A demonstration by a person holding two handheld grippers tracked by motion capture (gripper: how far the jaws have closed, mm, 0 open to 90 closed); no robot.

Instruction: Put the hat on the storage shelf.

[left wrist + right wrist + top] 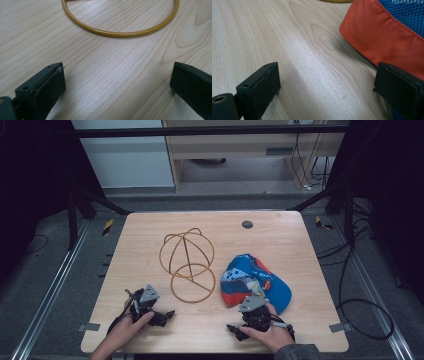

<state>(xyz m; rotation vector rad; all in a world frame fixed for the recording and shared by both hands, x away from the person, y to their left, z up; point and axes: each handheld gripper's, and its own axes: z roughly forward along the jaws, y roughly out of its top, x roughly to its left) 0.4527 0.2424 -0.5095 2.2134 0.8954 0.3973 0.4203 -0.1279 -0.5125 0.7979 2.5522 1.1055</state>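
- The left tool (167,314) rests low on the desk (280,235) near its front edge, jaws wide apart with bare wood between them; the right tool (234,330) sits likewise, jaws apart and gripping nothing
- The cap (255,281), blue mesh with an orange brim, lies crumpled just beyond the right tool; the gold wire stand (187,265) sits just left of the cap, its base ring (120,33) ahead of the left tool
- Risk, as I judge it: the stand is light wire, so a nudge from either tool could slide or tip it
- A pinch on loose mesh may lift one layer only, letting the cap sag or fold shut
- Dragging the cap could snag the wire
- Hard to read: the cap's opening is hidden in its folds
- Both gripper views cut the stand down to a sliver, and the right one shows the brim (384,37) alone
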